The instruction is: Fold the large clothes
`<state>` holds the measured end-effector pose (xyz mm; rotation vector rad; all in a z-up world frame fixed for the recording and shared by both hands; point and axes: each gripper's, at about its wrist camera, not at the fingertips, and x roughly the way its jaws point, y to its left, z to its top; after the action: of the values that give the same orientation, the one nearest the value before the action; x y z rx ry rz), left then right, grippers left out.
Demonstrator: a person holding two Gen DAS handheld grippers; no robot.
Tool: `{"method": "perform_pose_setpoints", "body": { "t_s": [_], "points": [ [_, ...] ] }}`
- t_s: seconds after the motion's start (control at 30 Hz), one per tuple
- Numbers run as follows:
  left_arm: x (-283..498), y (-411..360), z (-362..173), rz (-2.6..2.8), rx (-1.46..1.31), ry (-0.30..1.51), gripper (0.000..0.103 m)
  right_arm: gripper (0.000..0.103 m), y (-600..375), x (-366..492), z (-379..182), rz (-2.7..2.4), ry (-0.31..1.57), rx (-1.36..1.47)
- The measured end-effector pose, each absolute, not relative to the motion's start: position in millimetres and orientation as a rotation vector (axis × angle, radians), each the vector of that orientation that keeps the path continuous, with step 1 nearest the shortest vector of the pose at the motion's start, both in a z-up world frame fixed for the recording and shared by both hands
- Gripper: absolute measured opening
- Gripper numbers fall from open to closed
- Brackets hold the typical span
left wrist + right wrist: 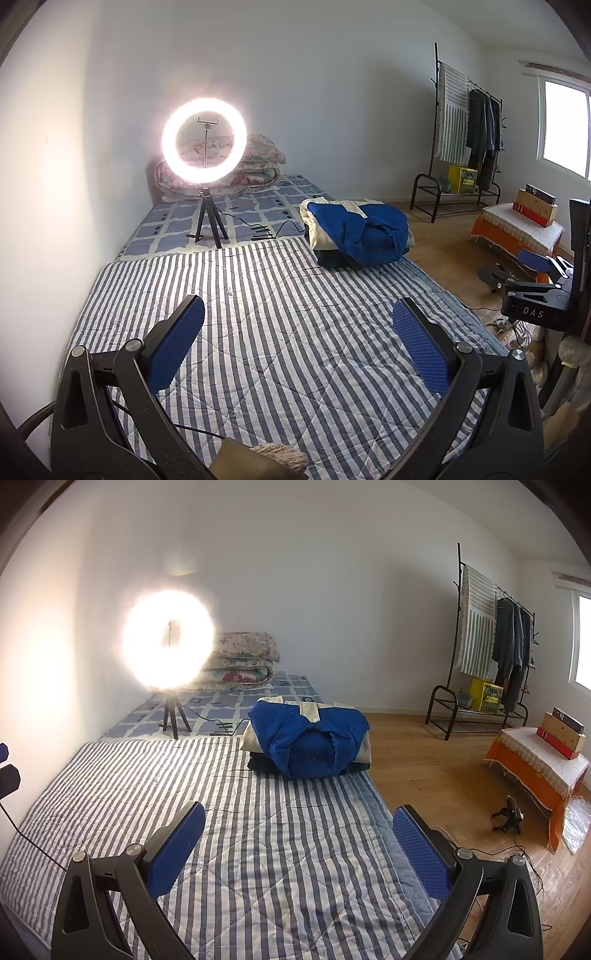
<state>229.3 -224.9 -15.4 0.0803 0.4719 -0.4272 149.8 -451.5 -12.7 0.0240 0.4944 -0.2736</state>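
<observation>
A folded pile of clothes, blue garment [364, 230] on top over cream and dark layers, sits near the right edge of the striped quilt [266, 325]. The right wrist view shows the same blue garment [314, 734] farther up the quilt [236, 834]. My left gripper [298, 315] hovers open above bare quilt, nothing between its blue pads. My right gripper [298, 829] is also open over the quilt, well short of the pile. The right gripper [532, 266] appears at the right edge of the left wrist view, beside the bed.
A lit ring light on a tripod [204, 147] stands at the bed's far end before folded floral quilts [255, 166]. A clothes rack [491, 657], an orange-draped bench with boxes [543, 764] and cables on the wooden floor [443, 768] lie to the right.
</observation>
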Motion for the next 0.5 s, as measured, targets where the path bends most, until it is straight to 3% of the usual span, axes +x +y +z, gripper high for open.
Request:
{"method": "perform_pose_setpoints", "body": {
  "t_s": [0.5],
  "points": [
    [227.4, -225.7, -14.0, -0.428, 0.076, 0.47, 0.103, 0.103, -453.1, 152.1, -13.1, -0.27, 0.504, 0.016]
  ]
}}
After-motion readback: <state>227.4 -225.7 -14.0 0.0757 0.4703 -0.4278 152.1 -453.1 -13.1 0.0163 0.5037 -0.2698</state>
